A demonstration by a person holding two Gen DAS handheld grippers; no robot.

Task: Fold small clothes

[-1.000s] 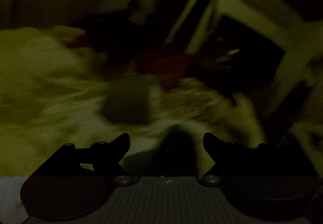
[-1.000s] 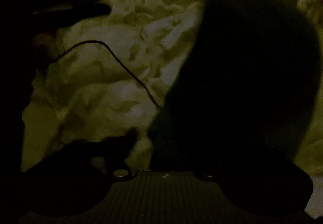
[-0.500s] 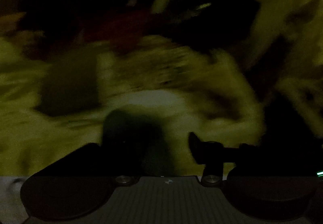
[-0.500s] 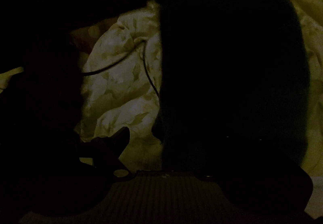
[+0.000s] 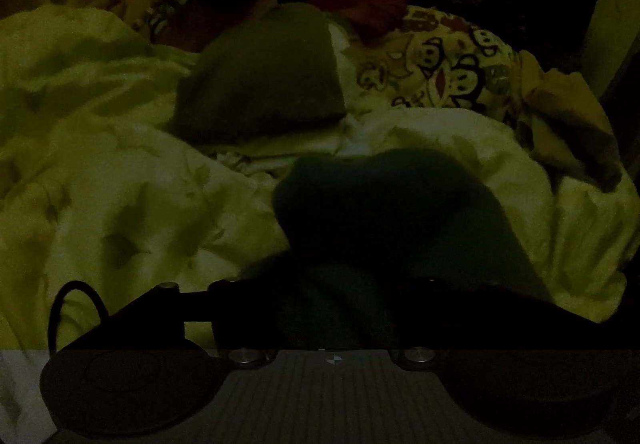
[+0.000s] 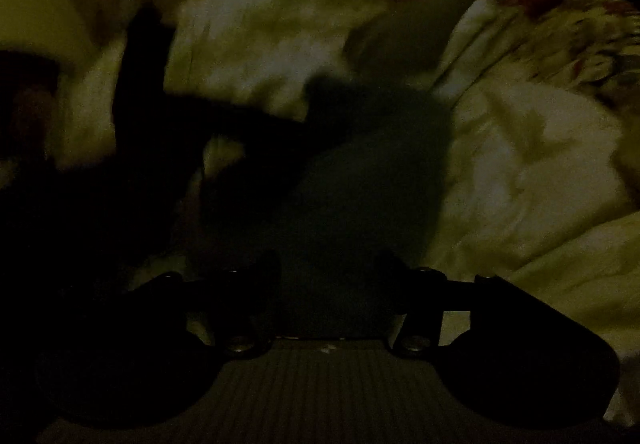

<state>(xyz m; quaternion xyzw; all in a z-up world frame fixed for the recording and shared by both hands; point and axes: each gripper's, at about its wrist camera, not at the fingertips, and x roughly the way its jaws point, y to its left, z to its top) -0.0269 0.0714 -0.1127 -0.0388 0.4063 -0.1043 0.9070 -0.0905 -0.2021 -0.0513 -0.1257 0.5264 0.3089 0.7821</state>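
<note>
The scene is very dim. A small dark green garment (image 5: 392,212) lies on a pale quilt (image 5: 120,184), and its near end covers the fingertips of my left gripper (image 5: 320,284). Only that gripper's left finger linkage shows, so how its jaws stand is hidden. In the right wrist view the same dark garment (image 6: 368,172) fills the gap between the two fingers of my right gripper (image 6: 328,268). Those jaws are closing with the cloth between them and still stand apart. A dark bar (image 6: 240,116) reaches the cloth's far left corner.
A folded olive-grey piece (image 5: 264,76) rests farther back on the quilt. Behind it are a cartoon-monkey print cloth (image 5: 440,64) and a red cloth (image 5: 368,0). A thin black cable (image 5: 72,308) loops beside the left gripper. Rumpled bedding (image 6: 520,148) surrounds everything.
The left view has dropped toward the quilt, and the dark garment now lies over its fingertips. In the right view the garment no longer hangs over the right finger but sits between narrower jaws.
</note>
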